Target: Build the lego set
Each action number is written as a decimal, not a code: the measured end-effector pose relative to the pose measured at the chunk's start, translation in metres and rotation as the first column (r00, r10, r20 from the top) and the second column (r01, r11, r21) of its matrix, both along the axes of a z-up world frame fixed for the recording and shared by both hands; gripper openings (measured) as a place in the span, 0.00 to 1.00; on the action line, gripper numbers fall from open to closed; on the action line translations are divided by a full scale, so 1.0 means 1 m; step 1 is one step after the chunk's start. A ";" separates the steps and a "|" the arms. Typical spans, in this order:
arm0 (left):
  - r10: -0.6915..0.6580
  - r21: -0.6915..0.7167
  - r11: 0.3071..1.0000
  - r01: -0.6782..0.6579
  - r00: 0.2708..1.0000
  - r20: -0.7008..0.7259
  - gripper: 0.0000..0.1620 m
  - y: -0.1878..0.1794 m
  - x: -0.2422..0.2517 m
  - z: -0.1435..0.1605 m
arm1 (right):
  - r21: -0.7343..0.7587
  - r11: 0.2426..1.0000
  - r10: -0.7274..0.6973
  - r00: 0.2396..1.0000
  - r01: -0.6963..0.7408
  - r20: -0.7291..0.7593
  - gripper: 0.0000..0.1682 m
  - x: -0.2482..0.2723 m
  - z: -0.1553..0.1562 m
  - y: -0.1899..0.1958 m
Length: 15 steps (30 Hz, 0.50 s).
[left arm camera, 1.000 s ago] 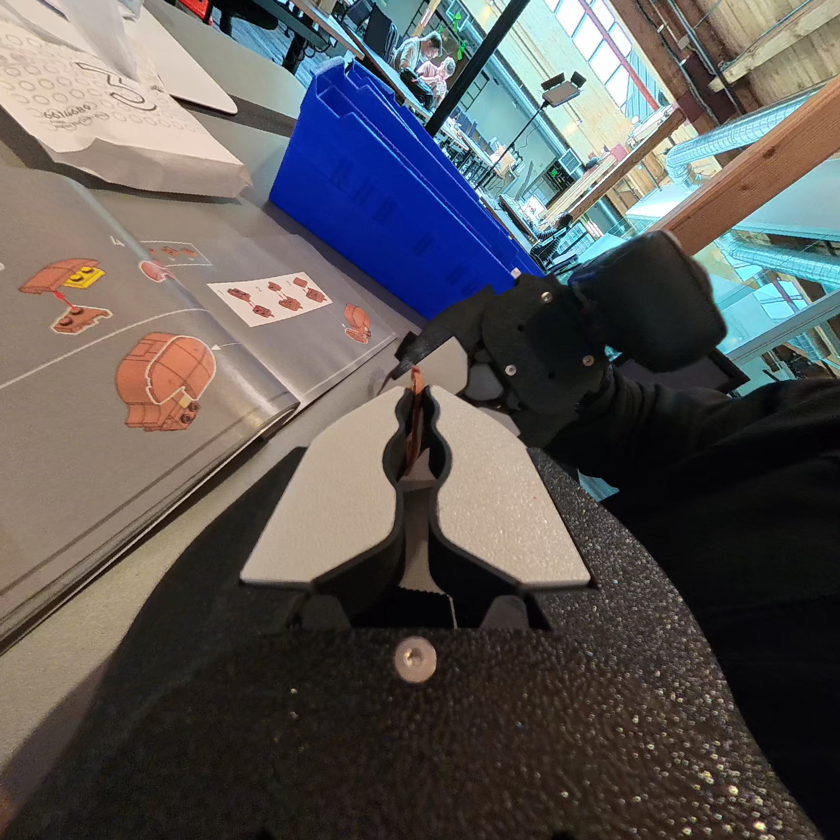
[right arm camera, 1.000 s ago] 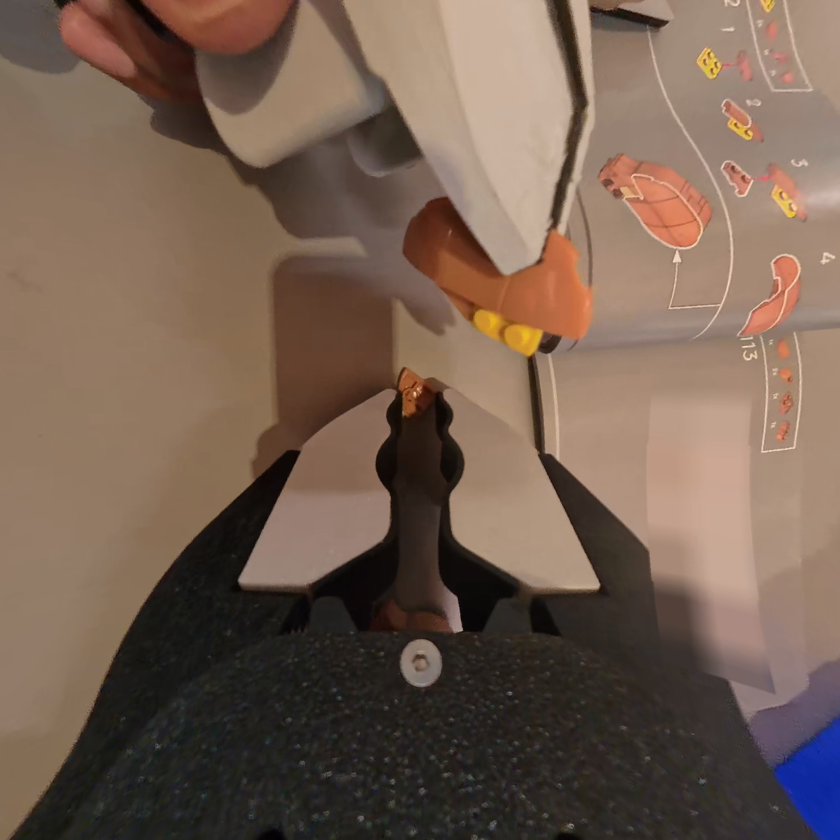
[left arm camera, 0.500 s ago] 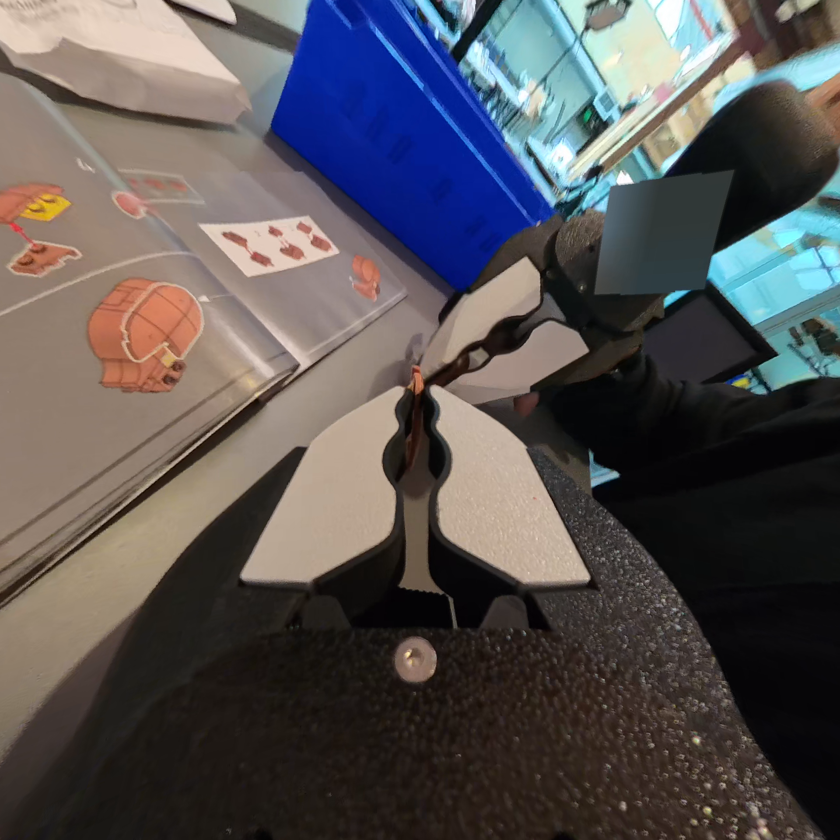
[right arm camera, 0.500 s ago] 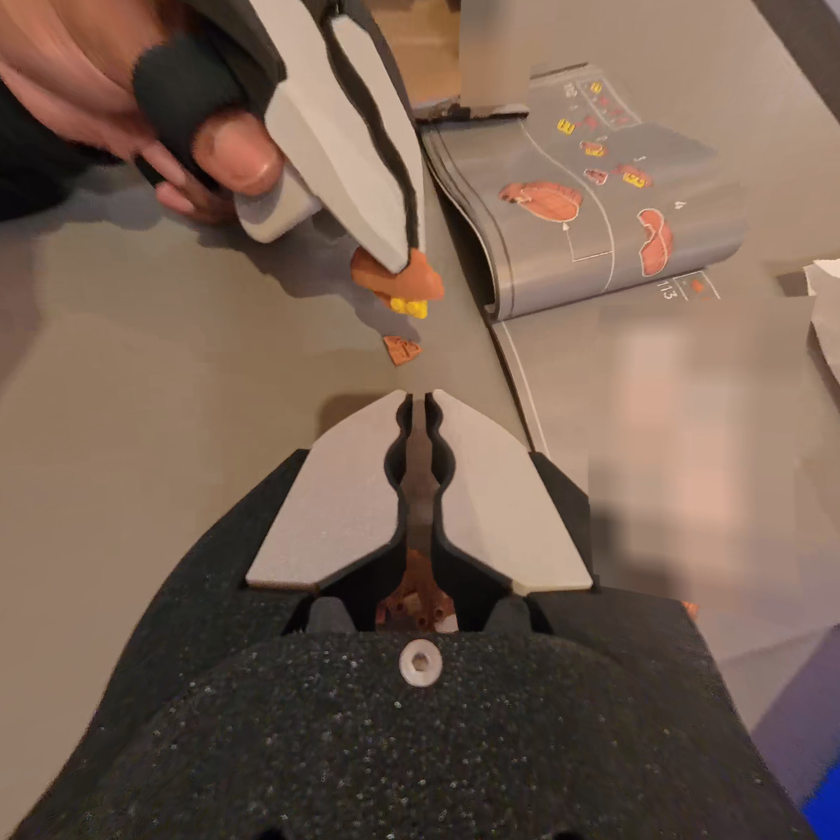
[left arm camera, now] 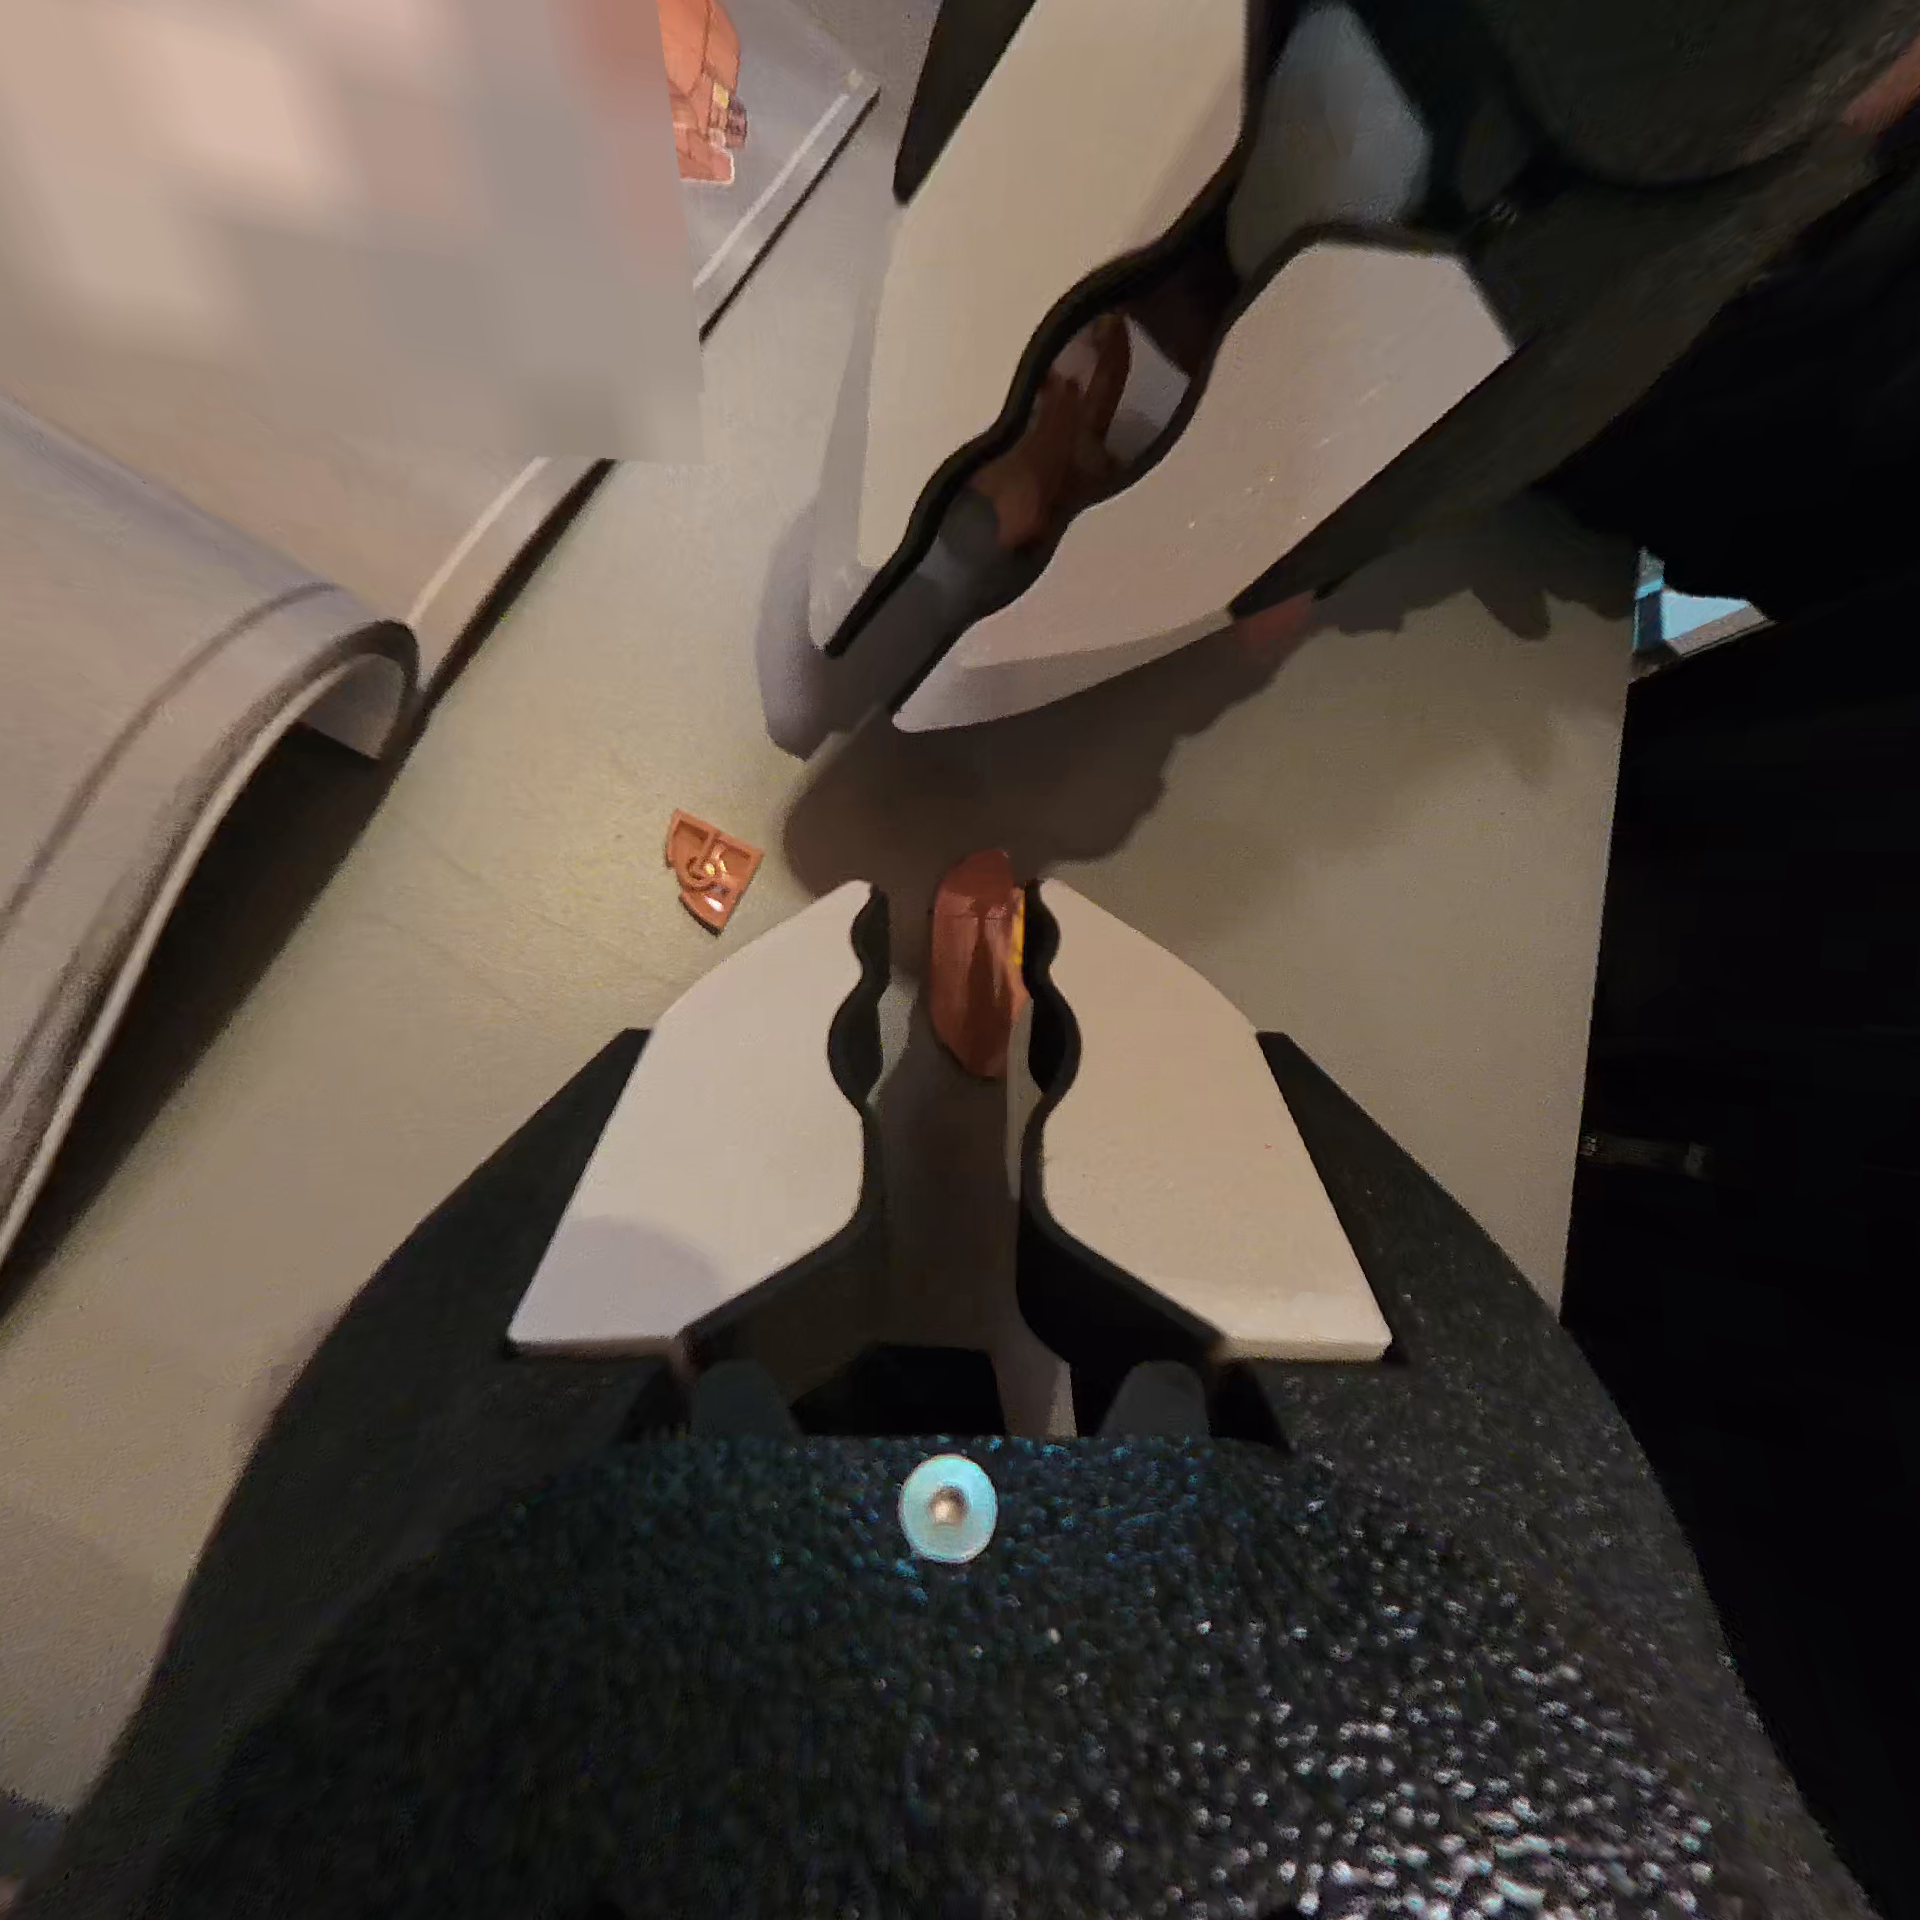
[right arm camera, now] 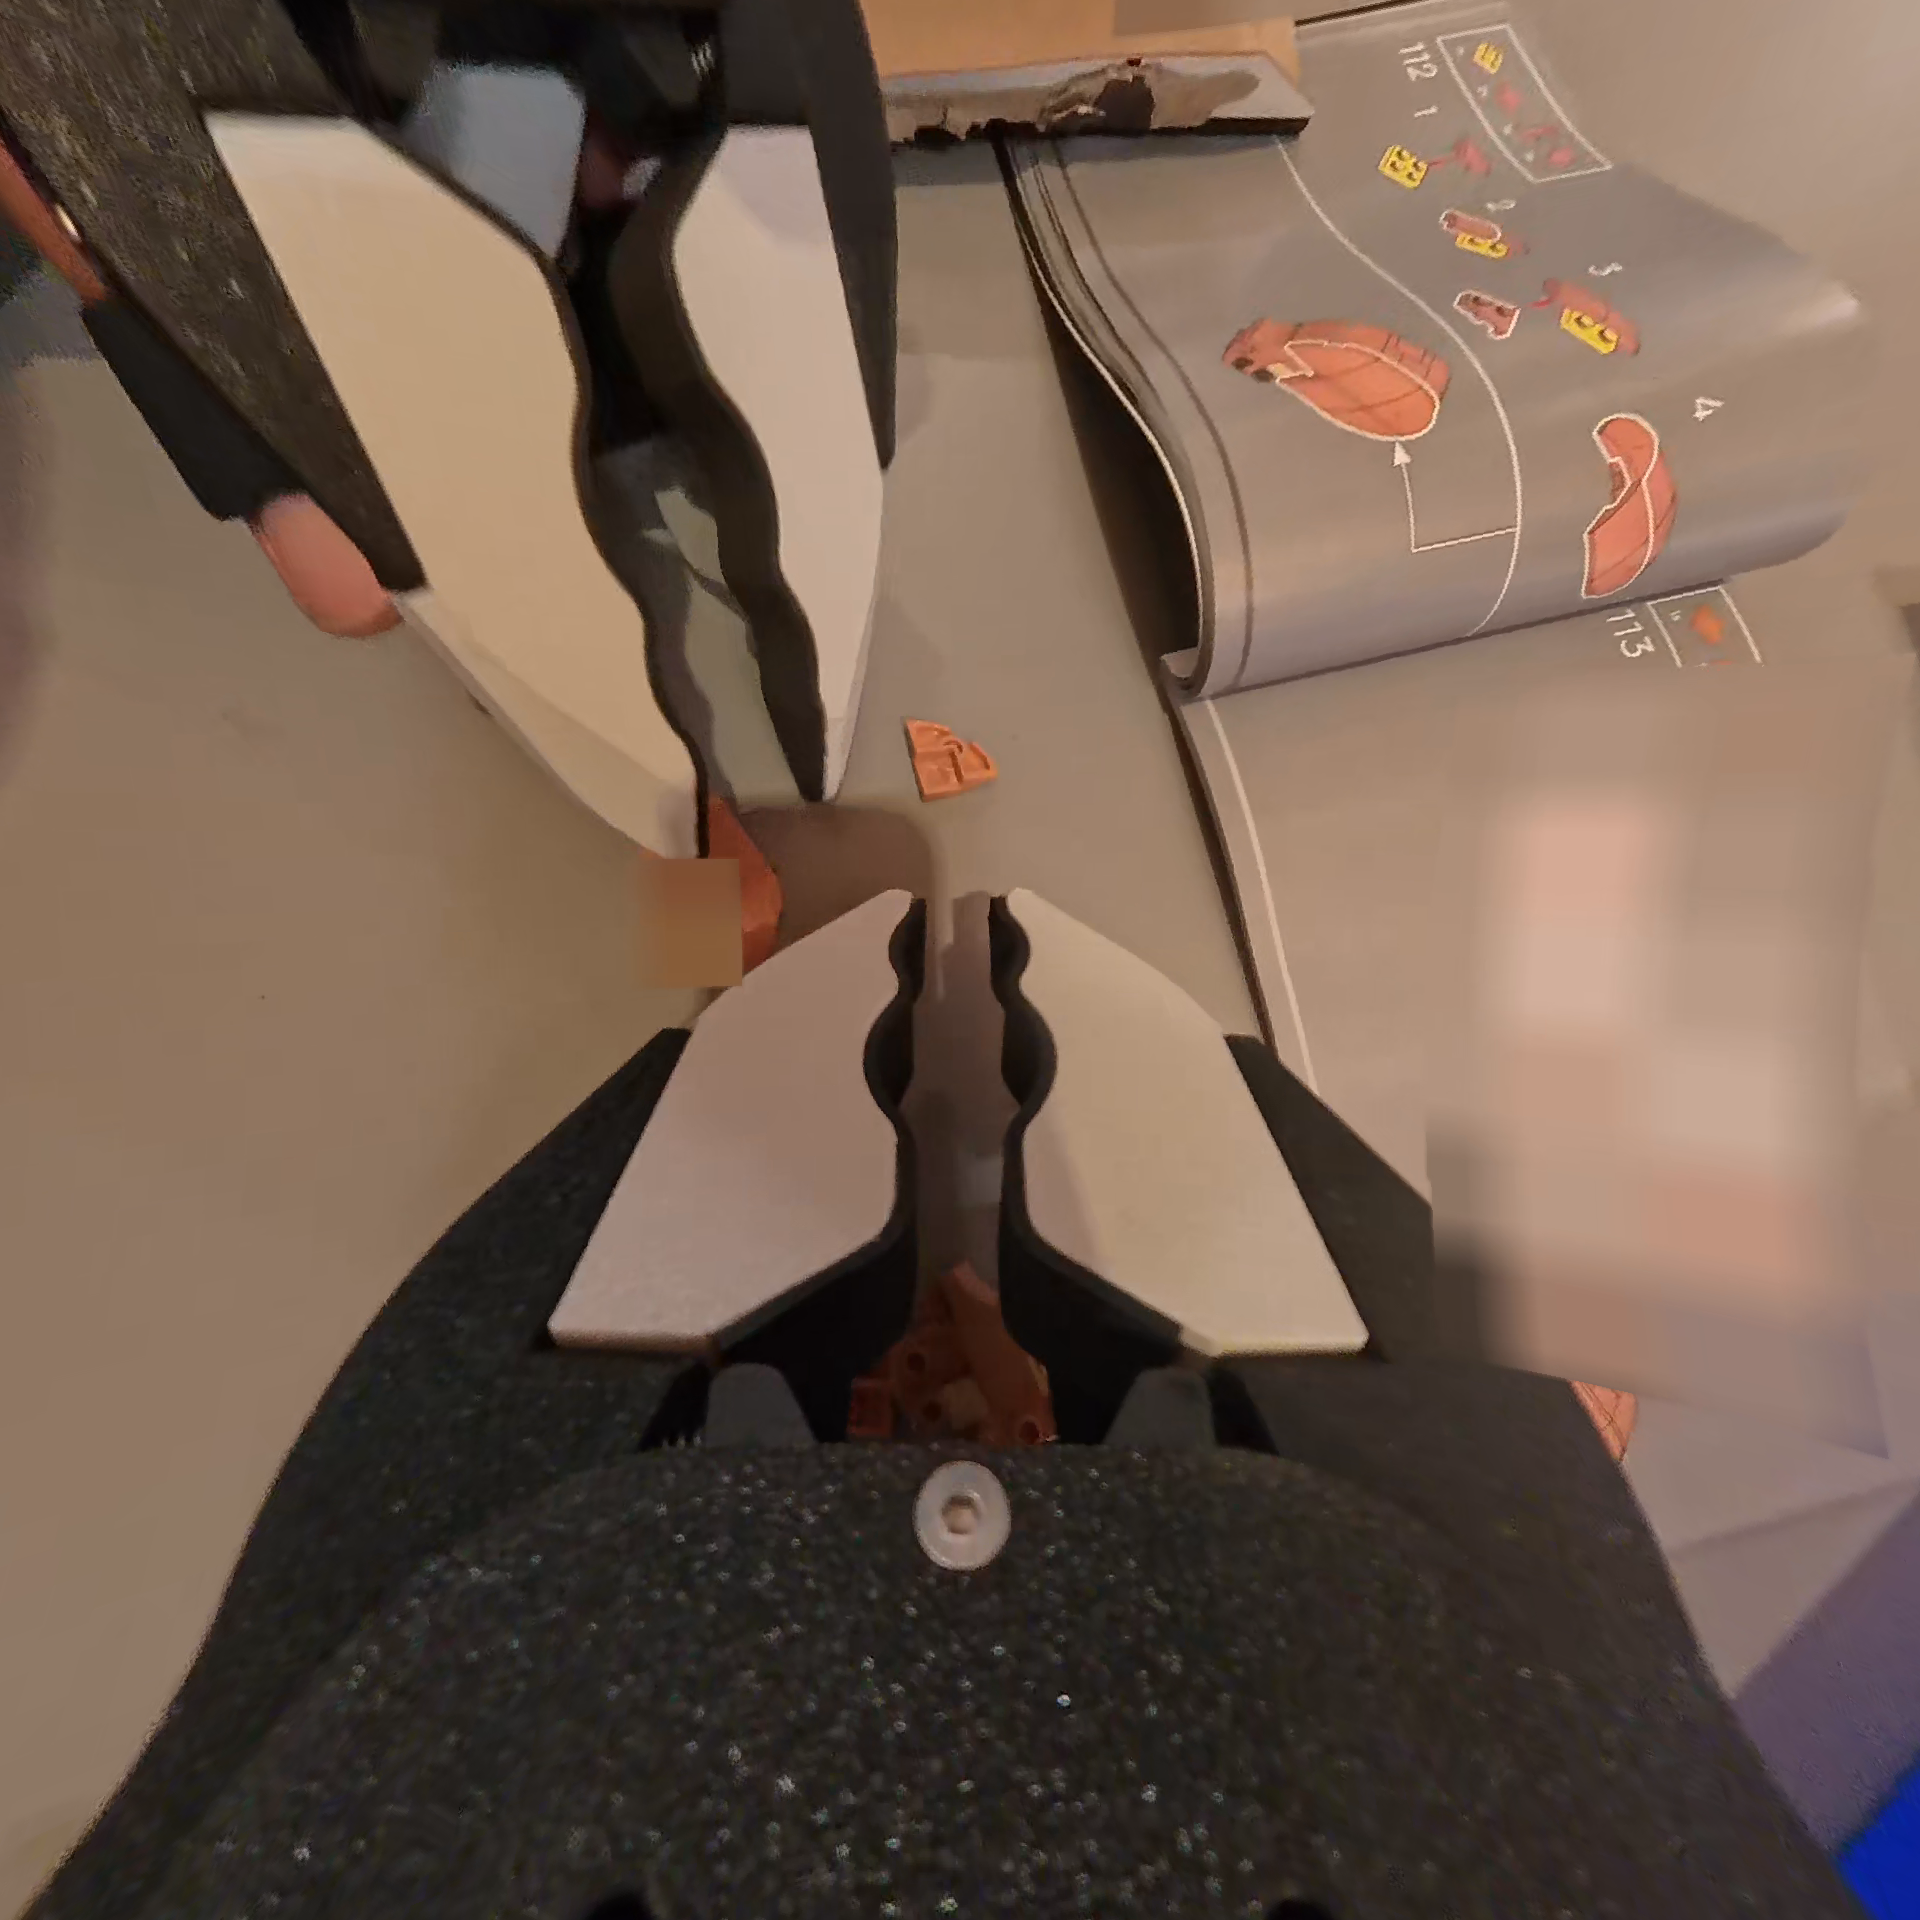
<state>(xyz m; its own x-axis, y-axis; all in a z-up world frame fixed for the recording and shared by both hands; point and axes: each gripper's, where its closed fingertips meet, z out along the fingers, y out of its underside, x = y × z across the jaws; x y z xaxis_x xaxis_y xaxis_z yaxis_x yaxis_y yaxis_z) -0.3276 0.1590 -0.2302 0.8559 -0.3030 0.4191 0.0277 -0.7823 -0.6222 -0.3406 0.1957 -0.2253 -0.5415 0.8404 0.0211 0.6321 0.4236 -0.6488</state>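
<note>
Down at the base of the right gripper [right arm camera: 956,902], a heap of brown lego bits [right arm camera: 945,1371] shows through the slot behind its fingers. Moving out along those fingers, they stand a narrow gap apart and nothing sits between the tips, so this one is released and empty, hanging just over the grey table [right arm camera: 208,987]. A little ahead of its tips and slightly to the right lies a small flat brown piece [right arm camera: 948,761], loose on the table and touching neither tool. Ahead and to the left, the left gripper [left arm camera: 954,904] points back towards the right one, tip near tip. Its jaws are parted wider, and a curved brown piece [left arm camera: 971,966] stands on edge between the fingertips. It leans against the right-hand finger [left arm camera: 1143,1122], with clear daylight on the other side, so it is not clamped. From the right wrist view that piece peeks out under the left gripper's tip, half hidden by a blurred patch. Farther out, beyond and to the right of the right gripper, the instruction booklet [right arm camera: 1455,436] lies open with its pages bowed up.
</note>
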 end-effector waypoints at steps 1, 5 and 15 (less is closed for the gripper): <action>-0.002 0.030 1.000 0.003 1.000 -0.006 0.14 0.001 -0.002 0.005 | 0.001 1.000 -0.001 1.000 0.001 -0.001 0.07 0.000 0.000 0.001; 0.068 0.107 0.993 -0.052 0.987 -0.147 0.13 0.008 -0.029 0.010 | 0.001 1.000 -0.006 1.000 0.006 -0.004 0.07 0.003 0.002 0.004; 0.089 0.054 0.995 -0.079 0.972 -0.220 0.10 0.021 -0.036 -0.017 | -0.001 1.000 0.004 1.000 -0.004 -0.008 0.08 0.012 0.002 0.002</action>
<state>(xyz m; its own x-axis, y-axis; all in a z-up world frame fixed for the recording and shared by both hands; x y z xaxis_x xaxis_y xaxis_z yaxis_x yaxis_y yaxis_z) -0.3636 0.1796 -0.2470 0.9490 -0.2404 0.2038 -0.0506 -0.7545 -0.6544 -0.3285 0.1981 -0.2236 -0.5450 0.8381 0.0241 0.6253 0.4254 -0.6543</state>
